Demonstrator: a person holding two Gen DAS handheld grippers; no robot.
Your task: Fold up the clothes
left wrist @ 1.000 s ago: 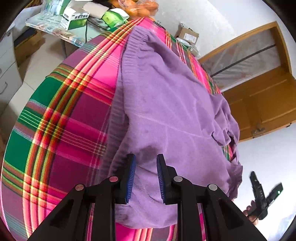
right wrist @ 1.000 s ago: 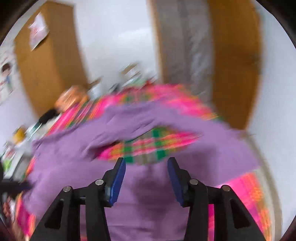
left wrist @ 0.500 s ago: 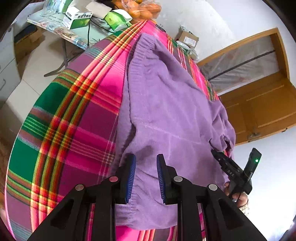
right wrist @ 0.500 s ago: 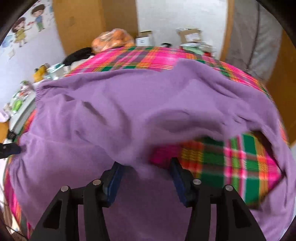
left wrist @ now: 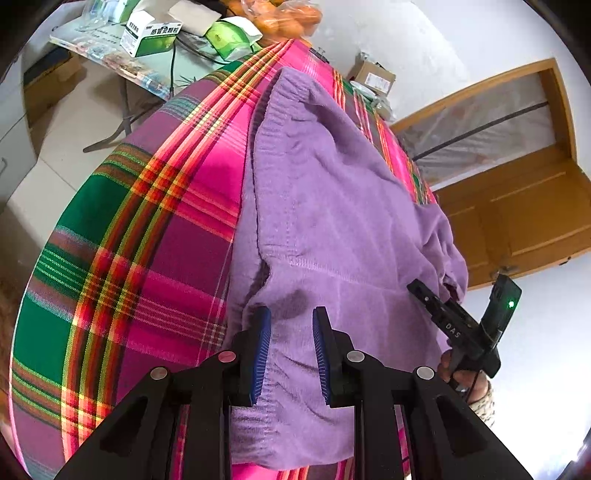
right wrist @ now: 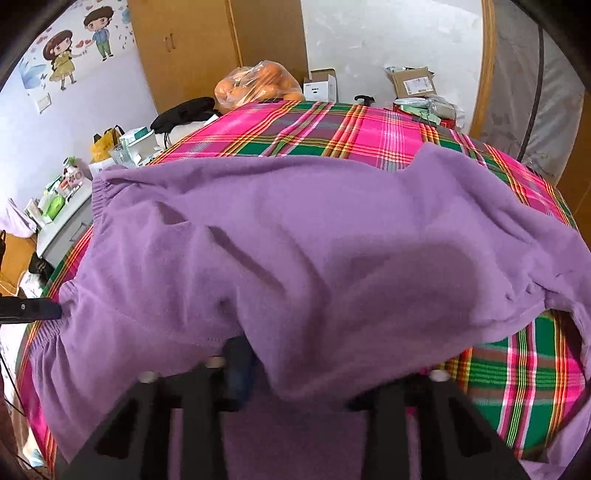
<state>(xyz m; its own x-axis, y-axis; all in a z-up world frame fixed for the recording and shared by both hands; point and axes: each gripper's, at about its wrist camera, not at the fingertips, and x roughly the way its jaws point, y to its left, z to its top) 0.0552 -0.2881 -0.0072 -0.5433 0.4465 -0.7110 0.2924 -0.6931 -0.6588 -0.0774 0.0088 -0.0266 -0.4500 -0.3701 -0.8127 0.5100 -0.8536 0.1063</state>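
A: From the left wrist camera, what lies where?

B: A purple sweater (left wrist: pixel 332 229) is spread over a table with a pink and green plaid cloth (left wrist: pixel 147 240). The sweater covers the side of the cloth nearer the wooden door (left wrist: pixel 517 206); the cloth's other side is bare. Its ribbed hem runs along that bare part.

A: And the left gripper (left wrist: pixel 291 350)?

B: It sits at the sweater's near edge, blue pads a narrow gap apart, with knit showing between them. The pads do not press the fabric, so it grips nothing.

A: Anything else there?

B: The right gripper (left wrist: pixel 417 288) reaches in from the door side, its tip against the sweater's bunched edge, a hand (left wrist: pixel 469 384) behind it. Beyond the cloth's far end stand a green and white box (left wrist: pixel 151 33) and a bag of oranges (left wrist: pixel 288 14).

A: Now the right wrist camera.

B: The sweater (right wrist: pixel 314 258) fills it, lying across the plaid cloth (right wrist: pixel 332 136), with a fold draped over the right gripper's own fingers. I cannot tell how wide they stand or whether they pinch the knit. The bag of oranges (right wrist: pixel 258 85) and a cardboard box (right wrist: pixel 413 85) sit past the cloth's far edge.
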